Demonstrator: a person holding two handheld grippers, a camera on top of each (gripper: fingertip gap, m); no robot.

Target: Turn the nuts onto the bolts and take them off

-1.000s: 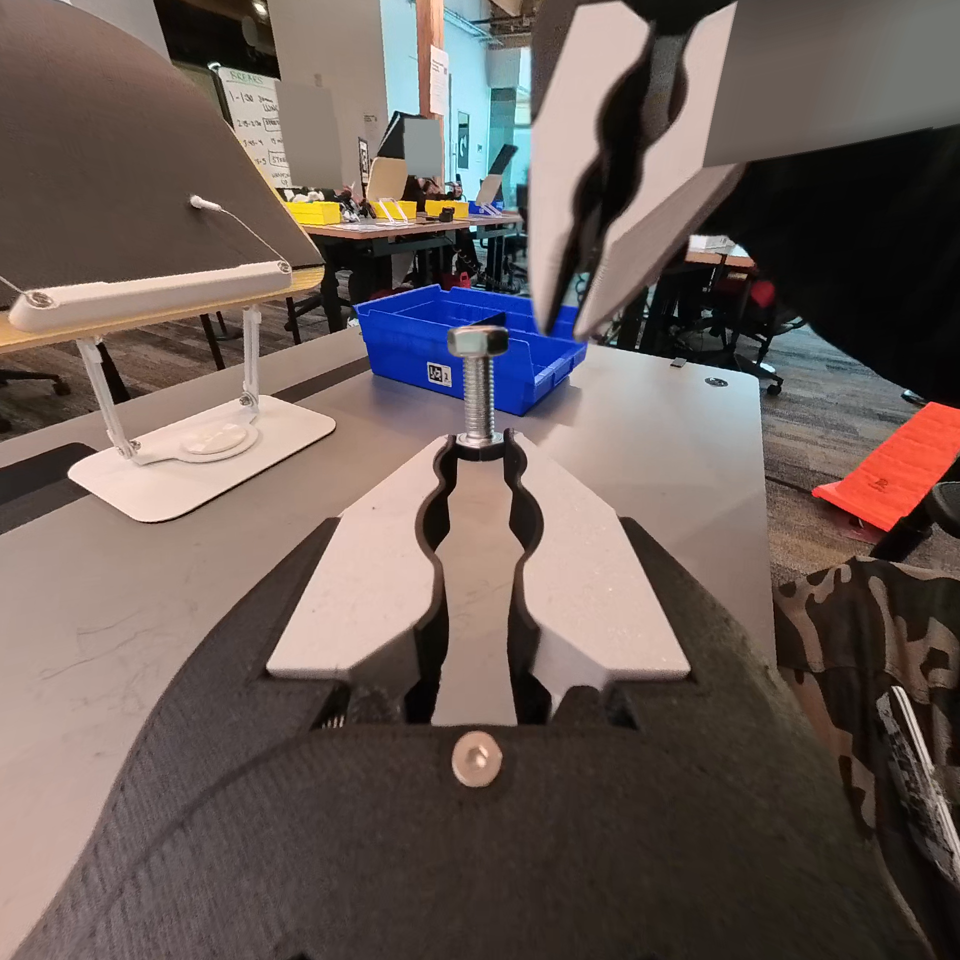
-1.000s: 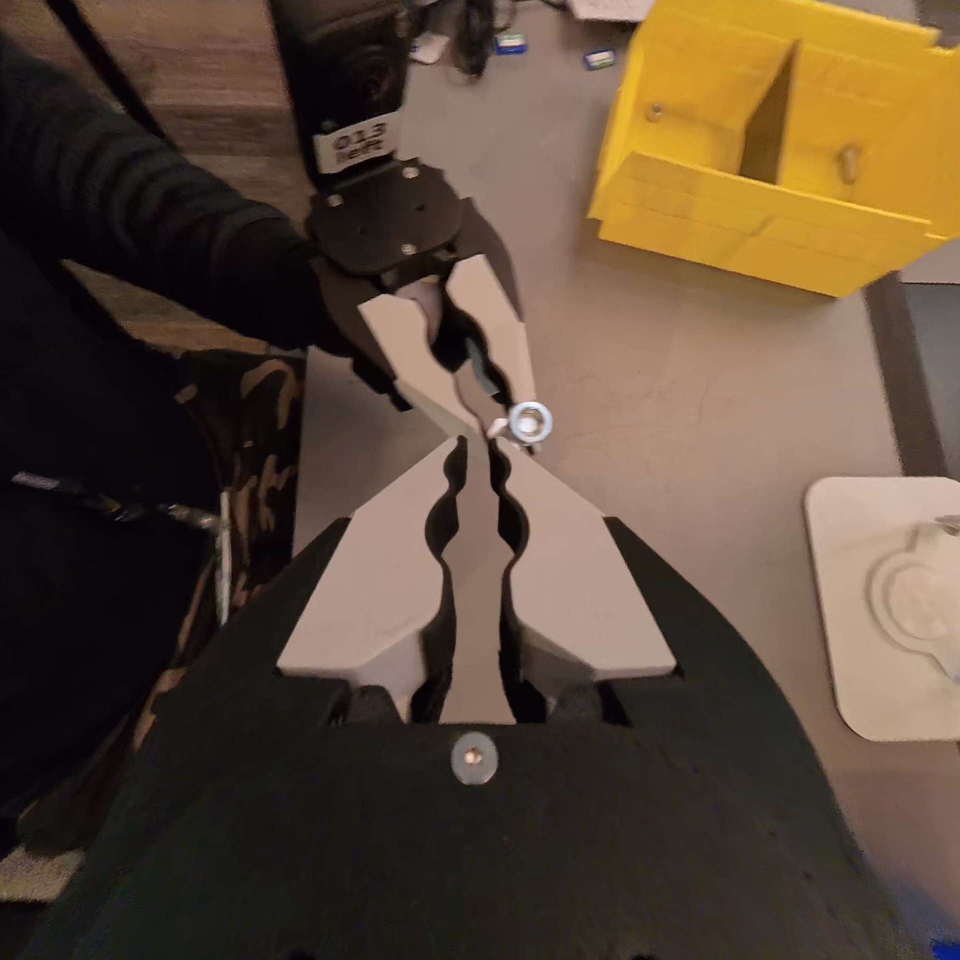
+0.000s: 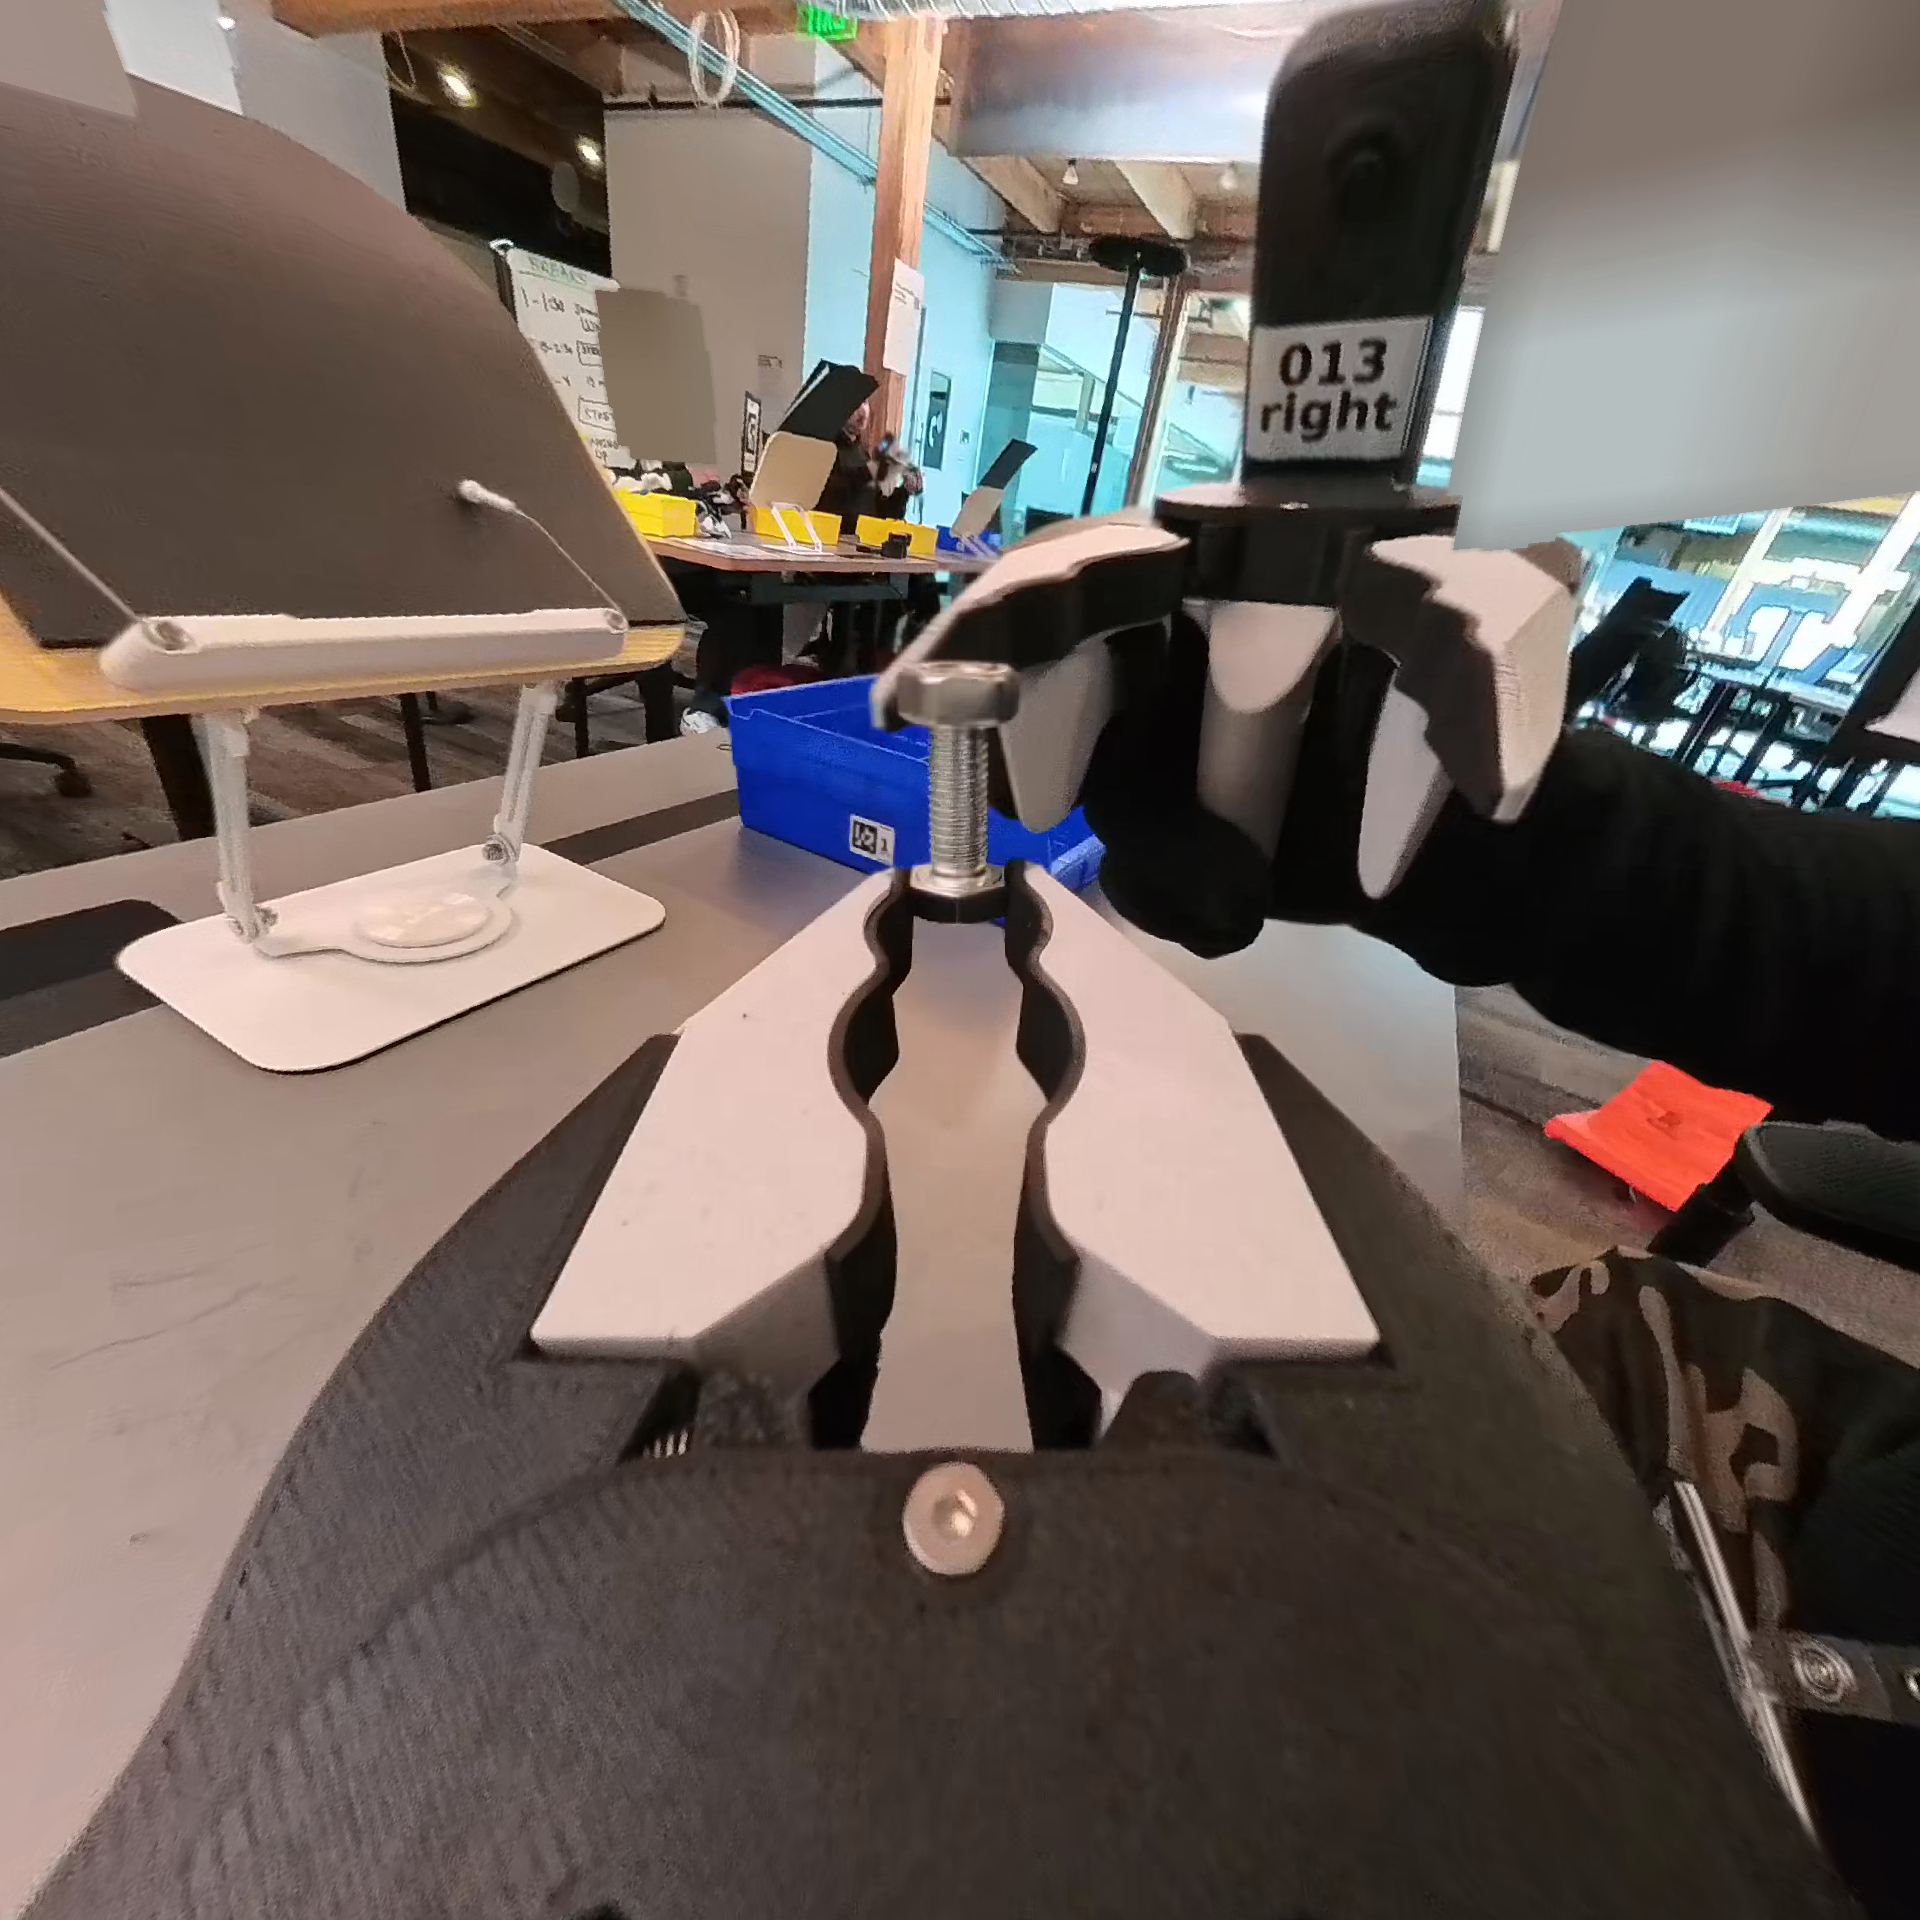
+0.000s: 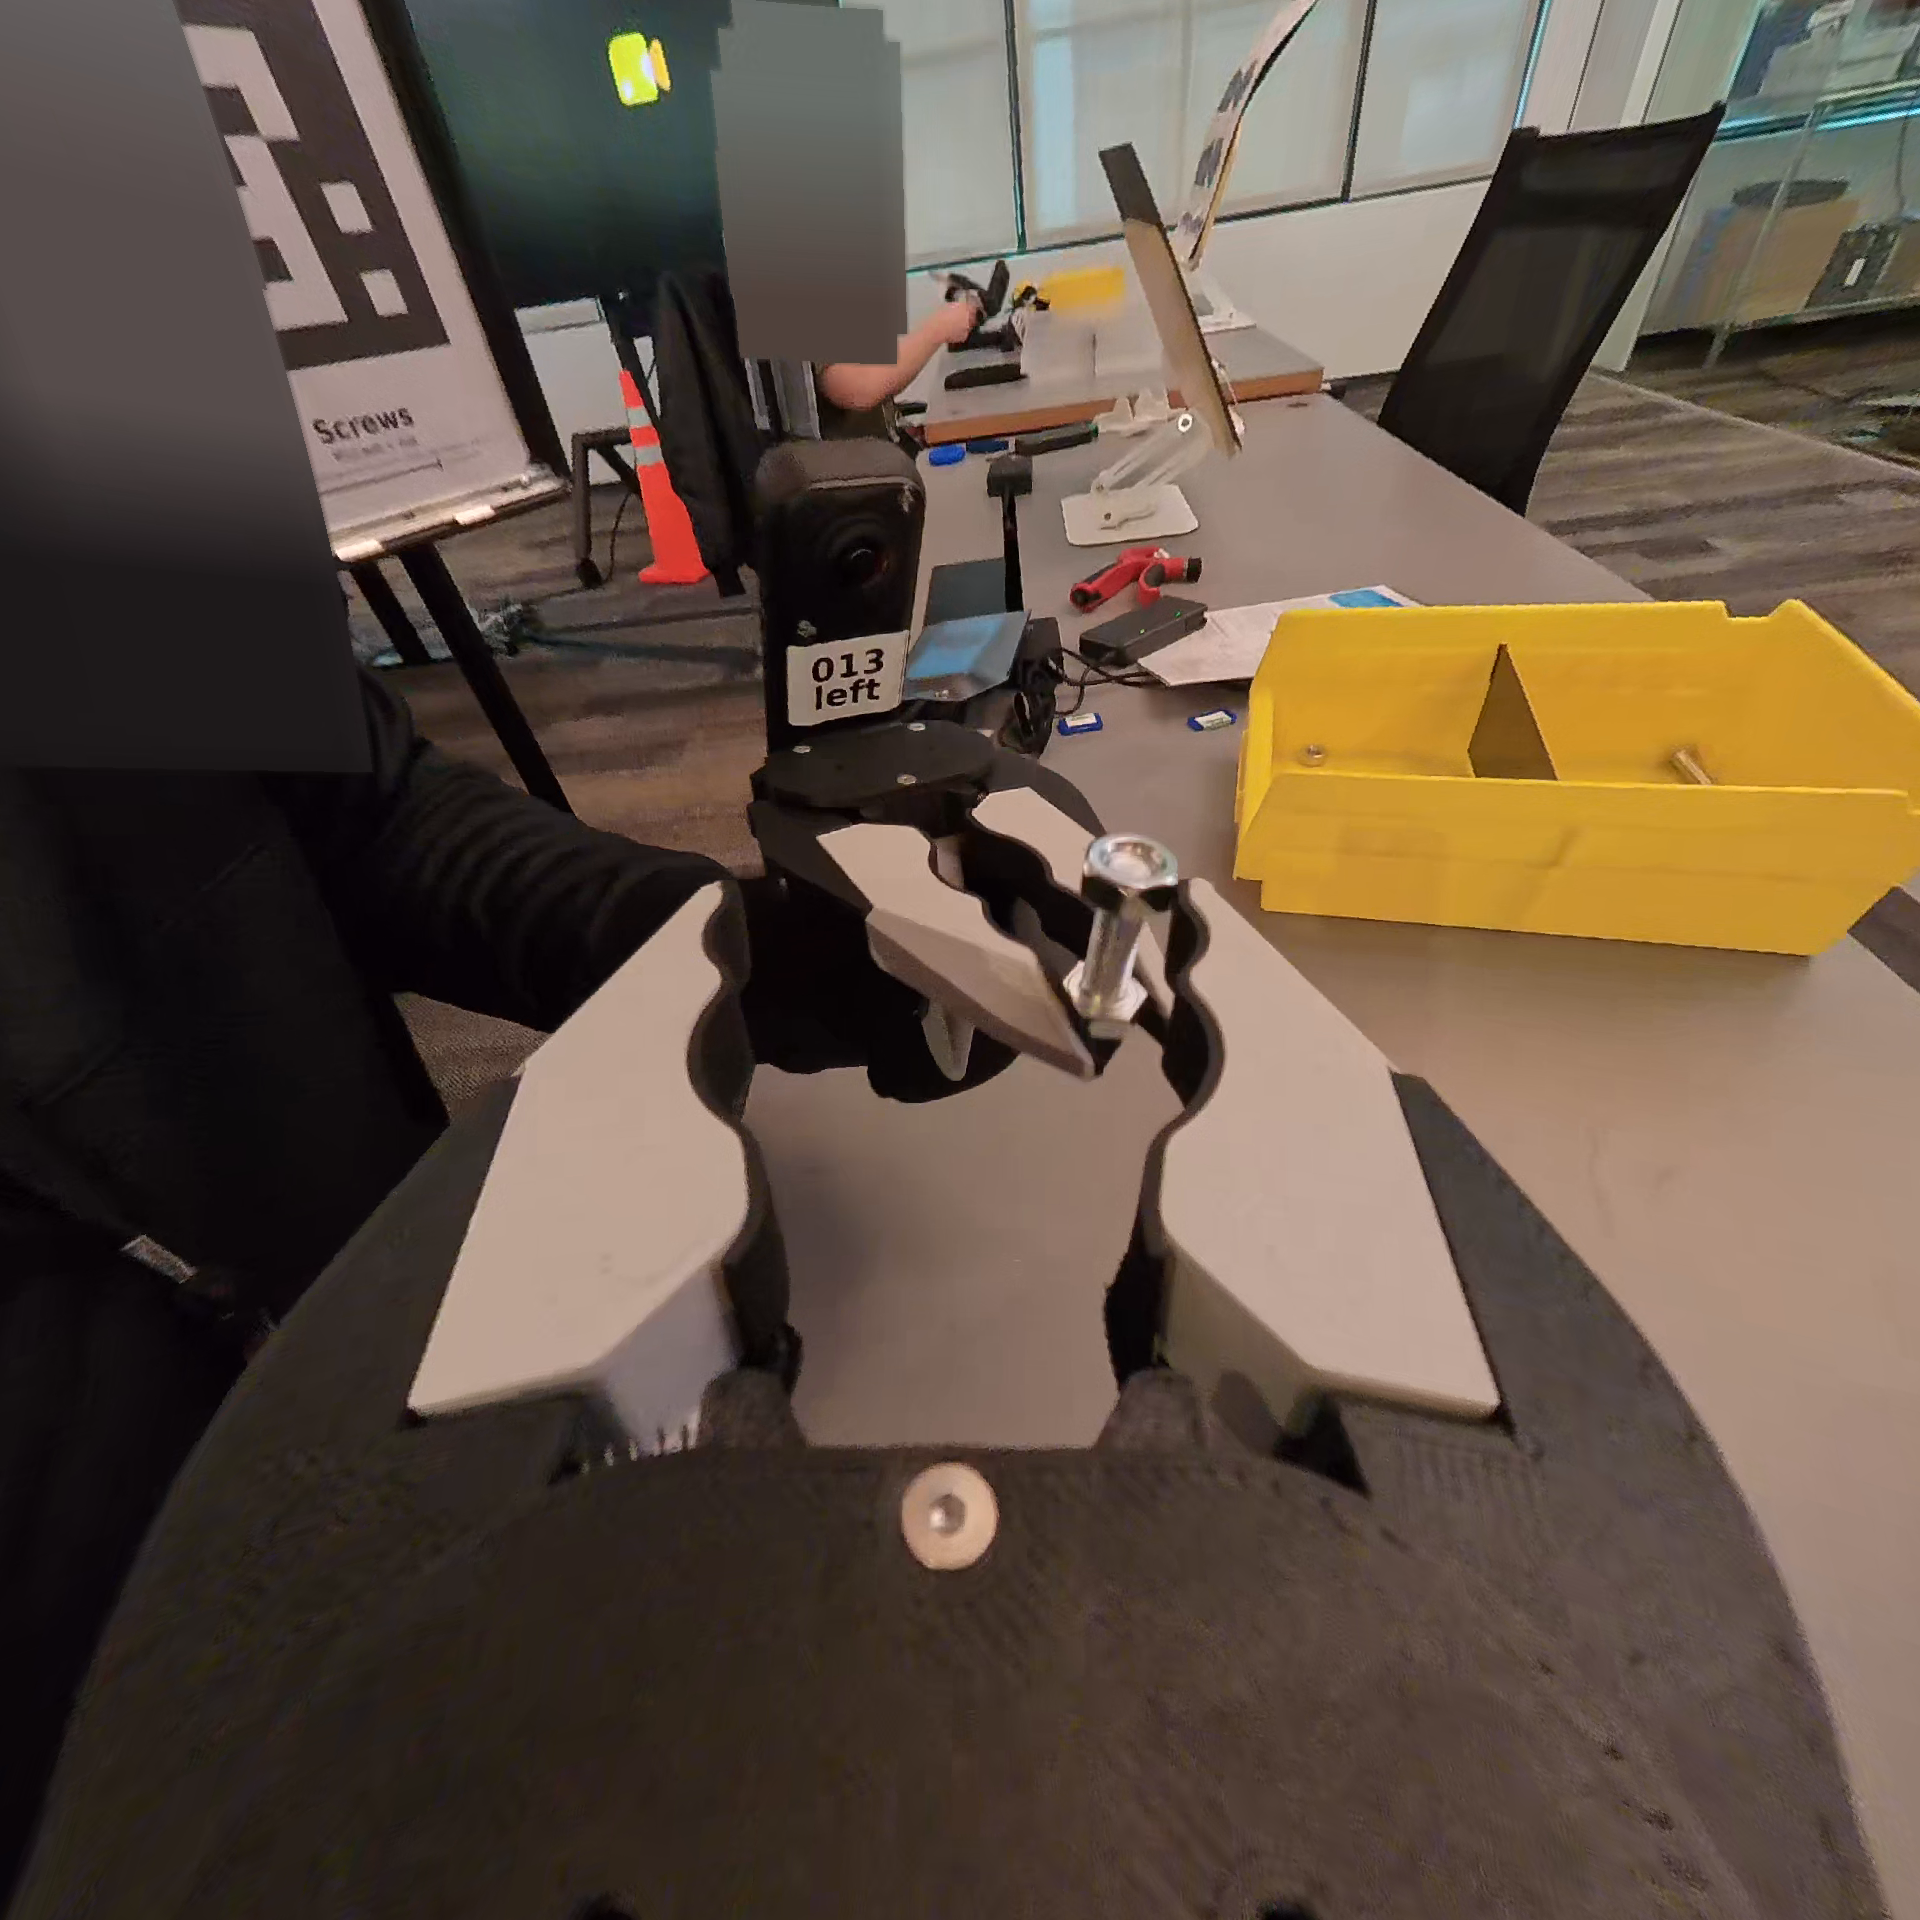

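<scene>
Bolt (image 3: 956,779) and nut (image 3: 954,883) sit together at the tips of the left hand-held gripper (image 3: 954,902), whose fingers are clenched on the nut at the lower end of the threaded shank, so that the bolt stands upright with its hex head on top, above the grey desk (image 3: 208,1195). The right hand-held gripper (image 4: 961,935) is released, its two grey fingers spread wide on either side of the bolt; in the right wrist view the bolt head (image 4: 1127,868) lies close against the inner edge of the right-hand finger (image 4: 1288,1122), though whether they touch cannot be told. In the left wrist view that same gripper comes in from the right, held by a hand in a black glove (image 3: 1195,862), with one of its fingertips just behind the bolt head. A blue bin (image 3: 831,769) stands on the desk beyond the bolt, and a white tablet stand (image 3: 395,935) is off to the left, well apart from it. From the right wrist view a yellow bin (image 4: 1558,831) with a divider rests on the desk to the right of both grippers, with small hardware pieces inside.
</scene>
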